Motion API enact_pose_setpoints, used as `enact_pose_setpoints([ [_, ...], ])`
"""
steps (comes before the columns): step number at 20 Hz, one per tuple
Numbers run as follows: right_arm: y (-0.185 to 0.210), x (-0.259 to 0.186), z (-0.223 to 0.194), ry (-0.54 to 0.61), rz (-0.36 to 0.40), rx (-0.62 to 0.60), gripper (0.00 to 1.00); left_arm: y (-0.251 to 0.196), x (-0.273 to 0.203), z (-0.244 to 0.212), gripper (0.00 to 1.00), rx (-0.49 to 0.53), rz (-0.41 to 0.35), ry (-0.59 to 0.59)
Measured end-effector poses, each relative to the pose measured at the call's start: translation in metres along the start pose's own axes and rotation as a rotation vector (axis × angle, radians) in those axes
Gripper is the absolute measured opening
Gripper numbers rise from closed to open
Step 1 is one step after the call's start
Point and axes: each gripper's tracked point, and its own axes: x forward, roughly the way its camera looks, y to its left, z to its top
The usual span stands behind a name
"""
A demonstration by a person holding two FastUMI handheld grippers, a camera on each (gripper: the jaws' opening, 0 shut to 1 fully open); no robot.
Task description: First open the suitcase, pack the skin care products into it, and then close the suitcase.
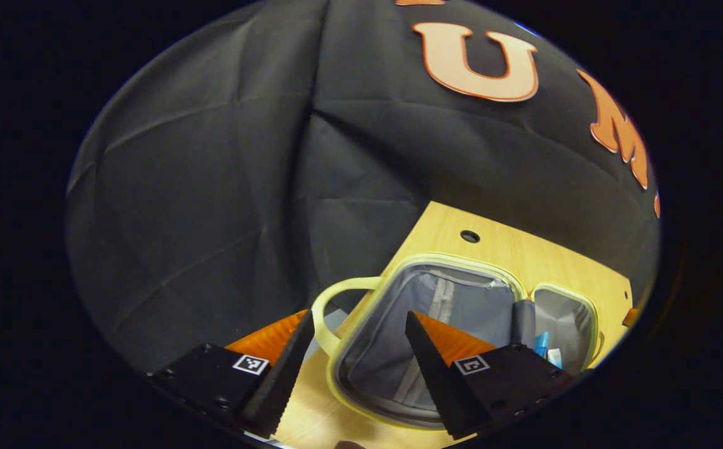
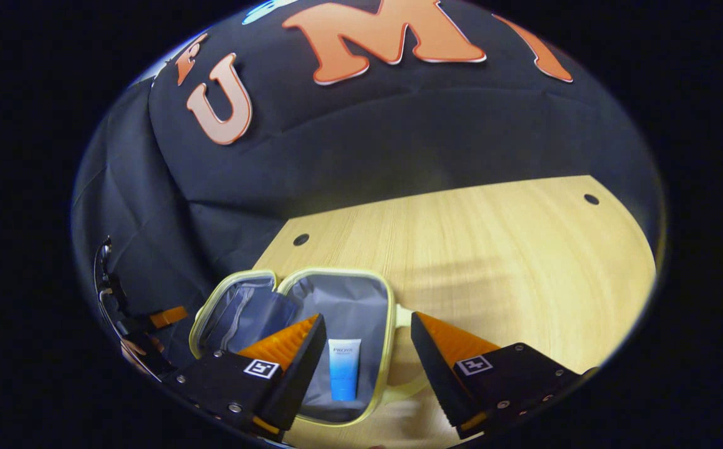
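The small suitcase lies open on the wooden table, both grey-lined halves facing up inside pale yellow rims. Its handle loops toward my left gripper, which hangs open above the near half with nothing between its fingers. A white and blue skin care tube lies flat in the suitcase half with the handle; its end also peeks out as the tube. My right gripper is open and empty, above that half's rim, just right of the tube.
The light wooden table stretches bare to the right of the suitcase, with small round holes near its back edge. Black cloth walls the back and left. The other gripper and a hand show at the far left edge.
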Motion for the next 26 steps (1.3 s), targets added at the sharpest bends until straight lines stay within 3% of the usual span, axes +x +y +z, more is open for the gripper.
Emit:
enact_pose_setpoints([
  [3, -0.005, -0.017, 0.021, -0.058, -0.018, -0.026, 0.95, 0.018, 0.013, 0.006, 0.94, -0.118, -0.008, -0.002],
  [4, -0.008, -0.024, 0.026, -0.075, -0.025, -0.045, 0.95, 0.023, 0.017, 0.005, 0.99, -0.165, -0.02, 0.017],
  [11, -0.021, -0.064, 0.068, -0.183, -0.08, -0.177, 0.95, 0.044, 0.061, -0.008, 0.96, -0.45, -0.089, 0.132],
  [14, -0.033, -0.081, 0.085, -0.229, -0.105, -0.203, 0.95, 0.035, 0.087, -0.019, 0.95, -0.615, -0.13, 0.194],
  [18, -0.047, -0.095, 0.096, -0.26, -0.134, -0.218, 0.95, 0.045, 0.091, -0.031, 0.94, -0.743, -0.164, 0.251],
  [20, -0.052, -0.099, 0.098, -0.263, -0.14, -0.219, 0.95, 0.042, 0.094, -0.038, 0.7, -0.785, -0.178, 0.279],
  [21, -0.056, -0.099, 0.099, -0.263, -0.147, -0.221, 0.95, 0.045, 0.098, -0.045, 0.7, -0.784, -0.154, 0.294],
  [22, -0.058, -0.1, 0.099, -0.265, -0.15, -0.223, 0.95, 0.05, 0.097, -0.047, 0.46, -0.784, -0.143, 0.304],
  [24, -0.064, -0.102, 0.102, -0.27, -0.153, -0.226, 0.95, 0.05, 0.09, -0.045, 0.35, -0.784, -0.157, 0.302],
  [25, -0.066, -0.104, 0.103, -0.274, -0.152, -0.227, 0.95, 0.037, 0.108, -0.054, 0.35, -0.76, -0.136, 0.306],
  [26, -0.069, -0.104, 0.105, -0.276, -0.151, -0.23, 0.95, 0.049, 0.08, -0.035, 0.25, -0.732, -0.156, 0.292],
])
